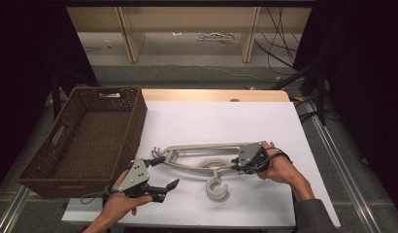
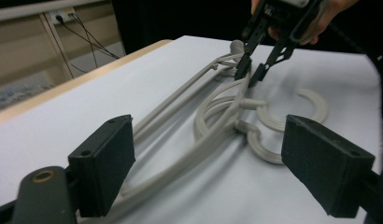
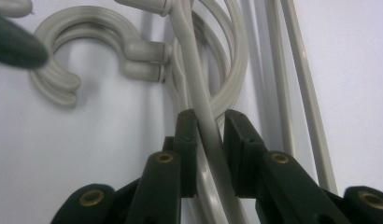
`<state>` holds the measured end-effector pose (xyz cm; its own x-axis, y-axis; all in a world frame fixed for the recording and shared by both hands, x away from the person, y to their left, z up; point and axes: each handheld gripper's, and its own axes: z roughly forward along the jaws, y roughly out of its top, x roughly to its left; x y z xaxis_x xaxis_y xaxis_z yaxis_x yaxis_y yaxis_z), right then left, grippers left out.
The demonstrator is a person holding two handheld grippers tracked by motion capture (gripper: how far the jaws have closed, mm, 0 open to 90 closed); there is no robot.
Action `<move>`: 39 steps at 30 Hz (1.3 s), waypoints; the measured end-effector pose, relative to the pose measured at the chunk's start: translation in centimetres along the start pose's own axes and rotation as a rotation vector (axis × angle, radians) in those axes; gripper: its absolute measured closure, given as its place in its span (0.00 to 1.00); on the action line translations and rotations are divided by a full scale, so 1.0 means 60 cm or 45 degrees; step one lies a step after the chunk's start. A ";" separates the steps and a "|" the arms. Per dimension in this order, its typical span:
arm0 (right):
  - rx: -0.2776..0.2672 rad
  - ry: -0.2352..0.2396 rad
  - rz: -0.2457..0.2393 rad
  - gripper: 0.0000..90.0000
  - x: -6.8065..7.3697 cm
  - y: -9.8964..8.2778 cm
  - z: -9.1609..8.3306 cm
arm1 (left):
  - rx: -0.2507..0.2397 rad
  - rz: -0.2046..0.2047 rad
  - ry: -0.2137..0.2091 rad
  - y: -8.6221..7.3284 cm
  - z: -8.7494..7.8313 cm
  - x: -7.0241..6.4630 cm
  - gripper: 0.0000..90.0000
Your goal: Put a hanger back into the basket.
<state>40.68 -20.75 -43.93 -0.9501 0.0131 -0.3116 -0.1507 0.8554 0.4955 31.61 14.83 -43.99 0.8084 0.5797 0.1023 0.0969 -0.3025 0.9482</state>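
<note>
The grey hangers (image 1: 202,158) lie stacked on the white bench (image 1: 265,121), just right of the brown wicker basket (image 1: 85,136), their hooks curling toward the person. The right gripper (image 1: 236,162) is clenched on one shoulder bar of the top hanger (image 3: 210,135); in the right gripper view its fingers (image 3: 187,140) sit on either side of that single bar, with a second bar lying directly underneath. The main risk, as I judge it, is that the grasp takes one hanger while the hooks (image 2: 269,123) of the two stay interlocked, so a lift would drag the lower one along and drop it partway. The bar is thin, smooth and rounded, so it could also swivel or slide between the pads once the long frame hangs off to one side. The left gripper (image 1: 160,187) hovers released near the far end of the hangers, its fingers (image 2: 103,163) wide apart and grasping nothing, so that end has no support and may swing into the basket wall
</note>
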 end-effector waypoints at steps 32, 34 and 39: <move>-0.060 -0.011 -0.084 0.89 0.005 0.025 -0.027 | 0.404 0.662 -0.147 0.030 0.169 -0.001 0.81; -0.071 -0.016 -0.073 0.88 0.003 0.024 -0.031 | 0.407 0.708 -0.159 0.037 0.167 -0.002 0.83; -0.104 -0.098 -0.023 0.84 -0.001 0.023 -0.043 | 0.386 0.753 -0.166 0.059 0.158 -0.004 0.86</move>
<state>39.81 -20.91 -41.16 -0.9236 0.0406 -0.3811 -0.1925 0.8108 0.5528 37.27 6.48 -43.50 0.8371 0.1610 0.5228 -0.2400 -0.7507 0.6156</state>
